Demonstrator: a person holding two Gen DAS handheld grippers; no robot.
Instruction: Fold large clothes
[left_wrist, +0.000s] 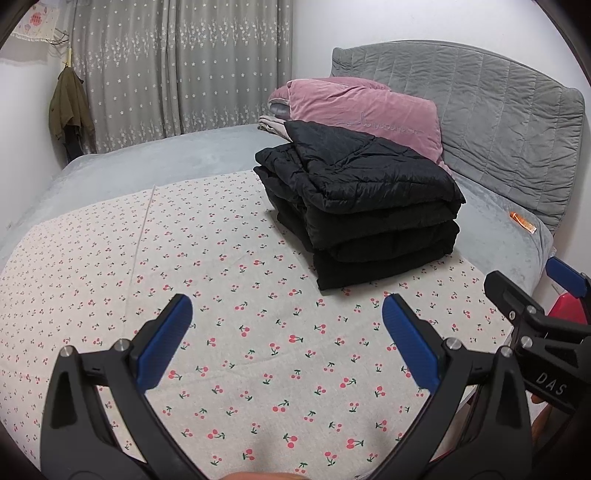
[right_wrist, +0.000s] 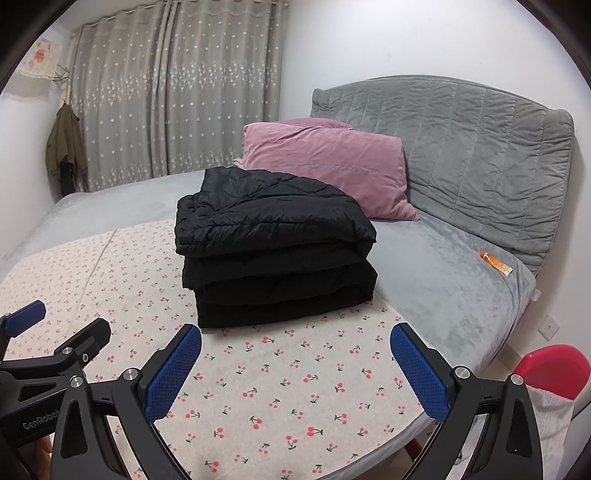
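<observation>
A black padded jacket (left_wrist: 354, 206) lies folded in a thick stack on the cherry-print cloth (left_wrist: 221, 295) on the bed; it also shows in the right wrist view (right_wrist: 273, 247). My left gripper (left_wrist: 288, 325) is open and empty, held above the cloth in front of the stack. My right gripper (right_wrist: 295, 350) is open and empty, just in front of the stack's near edge. The right gripper also shows at the right edge of the left wrist view (left_wrist: 535, 295). The left gripper shows at the left edge of the right wrist view (right_wrist: 55, 325).
A pink pillow (right_wrist: 325, 170) lies behind the jacket against the grey quilted headboard (right_wrist: 461, 155). An orange tube (right_wrist: 496, 263) lies on the grey sheet. A red object (right_wrist: 554, 369) stands beside the bed. Grey curtains (left_wrist: 177, 74) and a hanging green jacket (left_wrist: 68, 107) are at the far wall.
</observation>
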